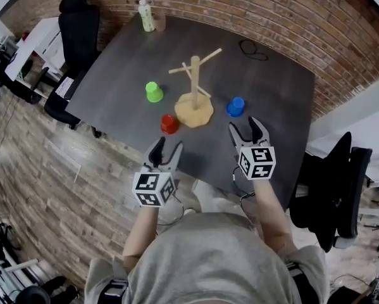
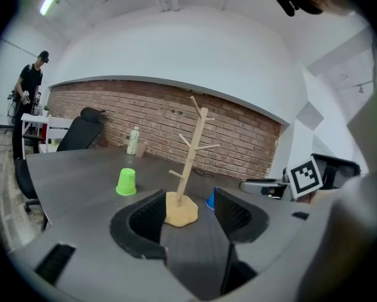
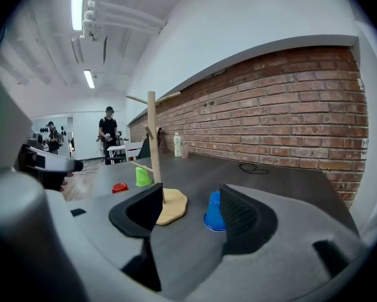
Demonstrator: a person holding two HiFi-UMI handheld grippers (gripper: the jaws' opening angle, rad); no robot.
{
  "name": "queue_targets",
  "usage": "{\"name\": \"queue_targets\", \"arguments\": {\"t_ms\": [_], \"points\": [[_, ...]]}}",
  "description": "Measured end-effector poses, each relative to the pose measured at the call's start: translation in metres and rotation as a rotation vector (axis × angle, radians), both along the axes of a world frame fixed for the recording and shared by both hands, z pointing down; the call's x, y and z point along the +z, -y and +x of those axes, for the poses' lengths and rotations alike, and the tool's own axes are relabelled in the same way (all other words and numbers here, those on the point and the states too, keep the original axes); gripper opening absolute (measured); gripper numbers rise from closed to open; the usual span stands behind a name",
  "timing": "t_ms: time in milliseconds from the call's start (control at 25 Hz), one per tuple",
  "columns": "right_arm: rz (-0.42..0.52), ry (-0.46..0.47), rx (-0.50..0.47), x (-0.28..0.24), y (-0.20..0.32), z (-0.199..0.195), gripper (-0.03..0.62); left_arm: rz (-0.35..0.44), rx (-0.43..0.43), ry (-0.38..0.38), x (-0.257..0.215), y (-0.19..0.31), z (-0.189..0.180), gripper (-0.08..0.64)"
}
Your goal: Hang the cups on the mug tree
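Head view: a pale wooden mug tree (image 1: 195,75) stands upright near the middle of a dark grey desk (image 1: 278,87). It has one round post on a flat, wavy-edged wooden base, and thin pegs slant upward from the post at several heights.

Three small plastic cups stand on the desk around the base. The lime green cup (image 1: 154,92) is left of the tree, apart from the base, mouth down. The red cup (image 1: 169,124) sits just beside the base's near-left edge; whether they touch cannot be told. The blue cup (image 1: 235,106) sits near the base's right side, mouth down.

The left gripper (image 1: 168,145) is over the near edge of the desk, pointing toward the red cup and the tree. The left gripper view shows its jaws spread with nothing between the pads; the tree base lies ahead, in line with the gap.

The right gripper (image 1: 245,126) is over the desk, just short of the blue cup. The right gripper view shows its jaws spread and empty, the blue cup ahead of them close to the right-hand jaw.

A pale bottle (image 1: 146,15) stands at the far edge, and a black cable (image 1: 252,49) lies far right.
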State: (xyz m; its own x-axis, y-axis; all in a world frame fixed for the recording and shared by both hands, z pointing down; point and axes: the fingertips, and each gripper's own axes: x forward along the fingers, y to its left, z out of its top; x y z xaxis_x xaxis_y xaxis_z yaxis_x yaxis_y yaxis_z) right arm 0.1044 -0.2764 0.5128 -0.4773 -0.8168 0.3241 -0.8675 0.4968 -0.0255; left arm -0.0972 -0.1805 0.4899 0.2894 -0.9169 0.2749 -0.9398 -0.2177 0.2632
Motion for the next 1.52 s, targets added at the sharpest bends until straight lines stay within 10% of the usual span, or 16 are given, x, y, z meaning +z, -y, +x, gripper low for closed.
{"name": "queue_targets", "arguments": {"t_ms": [1520], "points": [[-0.148,-0.114,0.093,0.095,0.102,0.012,0.206,-0.060,0.010,0.031,0.031,0.039,-0.008,0.230]]}}
